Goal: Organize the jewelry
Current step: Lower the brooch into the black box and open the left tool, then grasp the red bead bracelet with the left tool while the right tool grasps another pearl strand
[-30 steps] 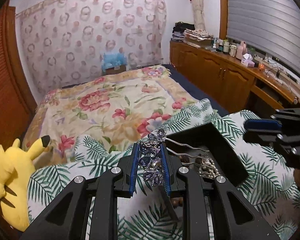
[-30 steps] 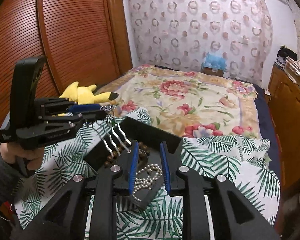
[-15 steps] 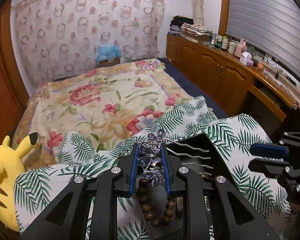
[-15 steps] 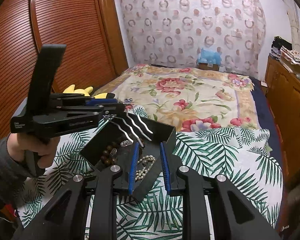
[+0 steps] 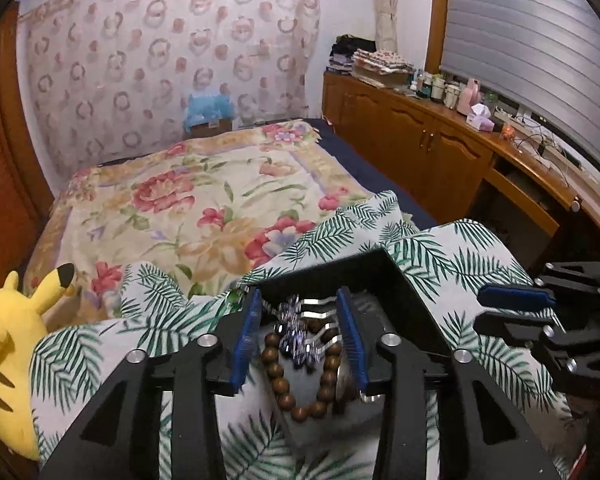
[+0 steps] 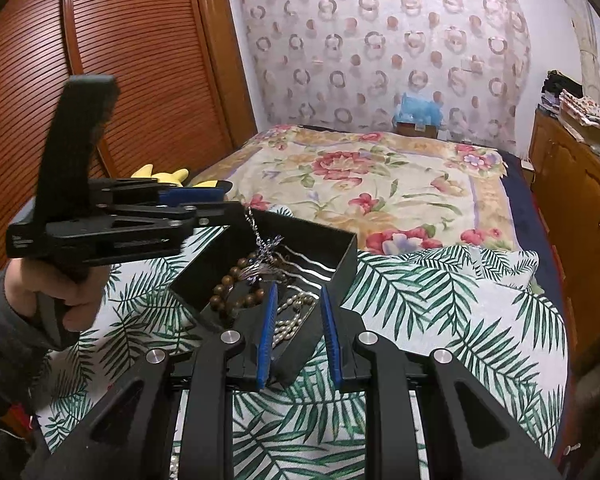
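The left claw hangs over the open black plastic box, and its two blue pads stand wide apart with nothing gripped. The sparkly purple and silver hair comb is blurry between the pads, down in the box, on top of the brown wooden bead bracelet. A string of small white pearls lies in the box too. The right claw is let go as well, with its pads on either side of the near wall of the box. The box sits on a white cloth with green palm leaves on the bed. A yellow stuffed toy lies off to the left.
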{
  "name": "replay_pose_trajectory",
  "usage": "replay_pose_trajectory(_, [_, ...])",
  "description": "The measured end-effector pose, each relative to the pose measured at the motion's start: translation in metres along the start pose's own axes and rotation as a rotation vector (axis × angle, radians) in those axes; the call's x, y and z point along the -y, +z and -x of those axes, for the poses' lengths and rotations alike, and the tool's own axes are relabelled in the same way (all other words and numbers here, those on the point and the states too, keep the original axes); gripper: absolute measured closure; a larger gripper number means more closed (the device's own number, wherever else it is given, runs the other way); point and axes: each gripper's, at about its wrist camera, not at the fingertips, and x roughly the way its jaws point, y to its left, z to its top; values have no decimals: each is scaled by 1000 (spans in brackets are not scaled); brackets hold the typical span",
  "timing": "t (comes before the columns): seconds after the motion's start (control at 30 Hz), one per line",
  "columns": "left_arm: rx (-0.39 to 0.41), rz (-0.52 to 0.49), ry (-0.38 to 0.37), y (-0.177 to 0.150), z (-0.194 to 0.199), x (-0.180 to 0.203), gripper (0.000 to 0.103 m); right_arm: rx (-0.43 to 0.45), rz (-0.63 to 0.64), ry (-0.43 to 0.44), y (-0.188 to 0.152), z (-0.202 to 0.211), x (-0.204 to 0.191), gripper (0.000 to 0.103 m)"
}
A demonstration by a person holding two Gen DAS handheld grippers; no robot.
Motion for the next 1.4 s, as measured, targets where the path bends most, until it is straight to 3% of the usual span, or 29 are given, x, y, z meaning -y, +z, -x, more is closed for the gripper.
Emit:
replay_pose_trajectory(0.3, [42, 32, 18, -47, 52, -7, 62, 10, 10, -2, -24, 18, -20, 79])
replay_pose_trajectory(0.97, [78, 64, 34, -117, 107, -4, 62, 29, 50, -34, -70, 58, -66, 79])
replay_pose_trajectory(1.4, [18, 51, 8, -166, 114, 9, 62, -53, 48, -33, -110, 51, -74, 79])
